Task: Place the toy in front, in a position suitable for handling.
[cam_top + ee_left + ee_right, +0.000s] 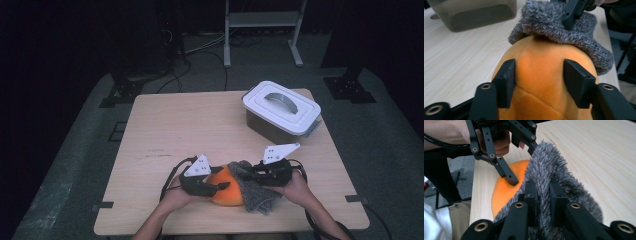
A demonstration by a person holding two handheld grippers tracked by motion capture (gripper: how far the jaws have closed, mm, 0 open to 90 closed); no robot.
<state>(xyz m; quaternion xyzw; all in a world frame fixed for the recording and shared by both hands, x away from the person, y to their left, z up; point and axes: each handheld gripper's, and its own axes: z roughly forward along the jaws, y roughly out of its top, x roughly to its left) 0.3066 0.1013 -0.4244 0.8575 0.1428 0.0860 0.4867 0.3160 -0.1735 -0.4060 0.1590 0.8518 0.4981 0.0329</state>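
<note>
A round orange plush (226, 192) lies near the table's front edge, with a grey fuzzy cloth cover (256, 192) draped over its right side. My left gripper (221, 186) comes in from the left, its jaws pressing both sides of the orange plush (541, 75). The grey cover (554, 27) sits over the far end of the plush. My right gripper (543, 192) is shut on a fold of the grey cover (556, 170) and stands at the right of the plush (505, 191). One of the left gripper's fingers (506, 173) rests on the orange surface.
A grey storage box with a white handled lid (281, 111) stands at the back right of the wooden table (175, 130). Beyond the table are a metal frame's legs (227, 40) and cables on the dark floor.
</note>
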